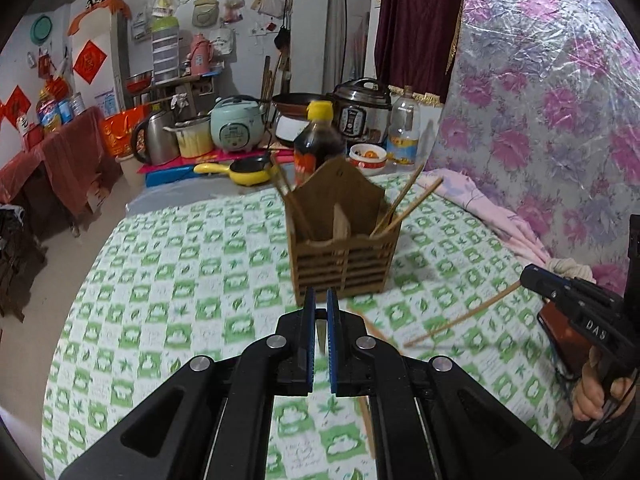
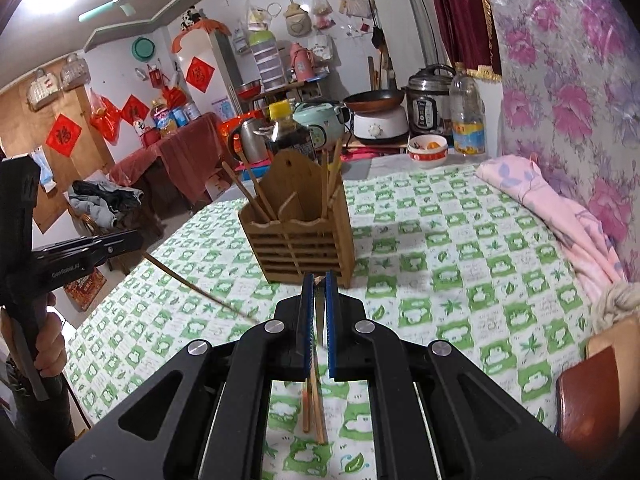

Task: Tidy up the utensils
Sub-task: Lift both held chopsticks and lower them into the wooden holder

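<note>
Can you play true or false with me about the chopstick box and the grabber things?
1. The wooden holder stands upright on the green checked cloth. True.
2. The holder is empty. False: chopsticks stand in both compartments.
3. The bottle behind the holder has a red cap. False: its cap is yellow.
4. The left gripper and the right gripper each pinch a chopstick in shut fingers. True.

Slatted wooden holder [image 1: 342, 256], matt black plastic fingers [image 1: 309, 344]
</note>
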